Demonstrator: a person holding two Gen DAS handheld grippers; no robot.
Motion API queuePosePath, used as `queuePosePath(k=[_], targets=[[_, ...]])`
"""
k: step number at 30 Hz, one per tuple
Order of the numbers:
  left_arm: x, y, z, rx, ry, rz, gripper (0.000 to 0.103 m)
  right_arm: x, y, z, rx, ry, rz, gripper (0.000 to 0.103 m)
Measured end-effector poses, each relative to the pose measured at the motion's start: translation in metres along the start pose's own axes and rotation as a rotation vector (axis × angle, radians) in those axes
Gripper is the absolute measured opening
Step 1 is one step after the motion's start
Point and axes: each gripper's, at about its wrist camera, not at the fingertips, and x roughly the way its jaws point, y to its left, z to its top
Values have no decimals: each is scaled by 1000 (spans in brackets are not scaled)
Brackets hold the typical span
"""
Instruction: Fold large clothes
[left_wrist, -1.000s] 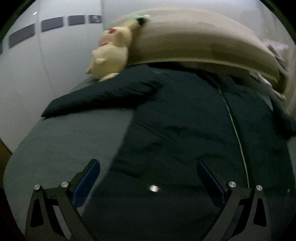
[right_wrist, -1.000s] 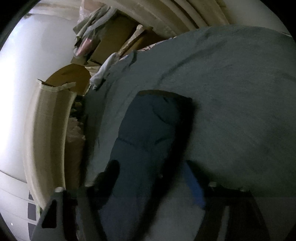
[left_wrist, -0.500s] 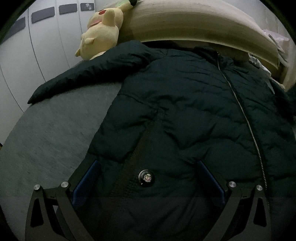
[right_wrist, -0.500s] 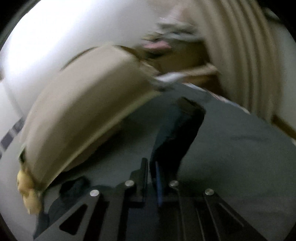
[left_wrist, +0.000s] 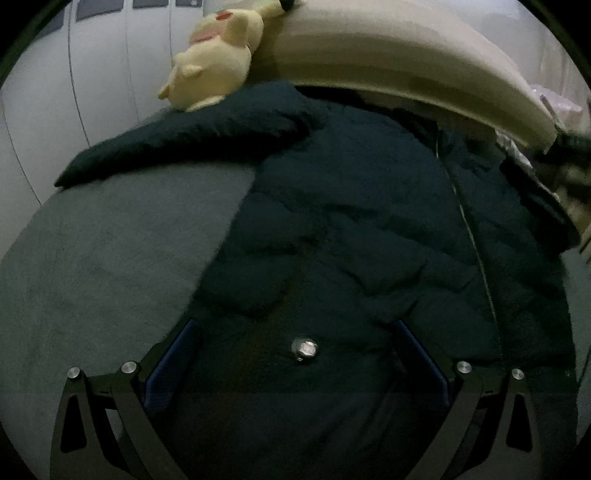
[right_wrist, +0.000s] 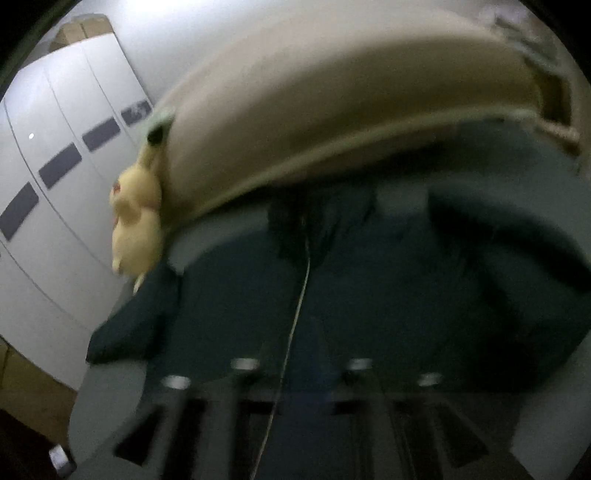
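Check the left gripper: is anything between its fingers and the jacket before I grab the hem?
Nothing visible. The left gripper is open right over the dark jacket, bare fabric and a snap button between its fingers. The yellow plush toy sits far off by the headboard.

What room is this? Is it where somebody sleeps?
Most likely a bedroom. A dark puffer jacket lies spread on a grey bed with a padded beige headboard. A yellow plush toy leans against the headboard, and white wardrobe doors stand beside the bed.
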Motion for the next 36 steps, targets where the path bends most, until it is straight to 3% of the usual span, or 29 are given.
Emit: queuePosePath(k=[1,6,8,11,12,17,21,24,28,31,33,36], targets=[[-3,2,2,-4,-8,-4,103,1,-6,-7,20,11,28,103],[-16,7,21,-65,-23,-65,103,-19,-59,-31,251,-4,191,103],[-21,2,33,-78,-17,-119,103,-33,-93,-39,384,-56,248,103],[-25,-18,54,-59,6,-222,103,-60,-128,-59,500,-140,265,103],[-26,-30,63,-36,16,-252,103,-69,-135,-64,476,-165,217,103],[-20,-93,106,79,34,-339,103,-88,-120,-91,125,-298,-283,103],[-4,-152,135,169,41,-343,103,-84,-118,-102,64,-371,-390,103],[21,-196,159,196,88,-361,103,-80,-135,-114,132,-380,-362,103],[62,-253,195,163,189,-456,103,-72,-167,-122,292,-335,-263,103],[98,-301,213,54,315,-558,103,-63,-184,-127,366,-308,-209,103],[128,-327,223,-84,398,-606,103,-64,-182,-129,359,-325,-195,103],[153,-352,232,-174,431,-605,103,-63,-184,-132,367,-341,-168,103]])
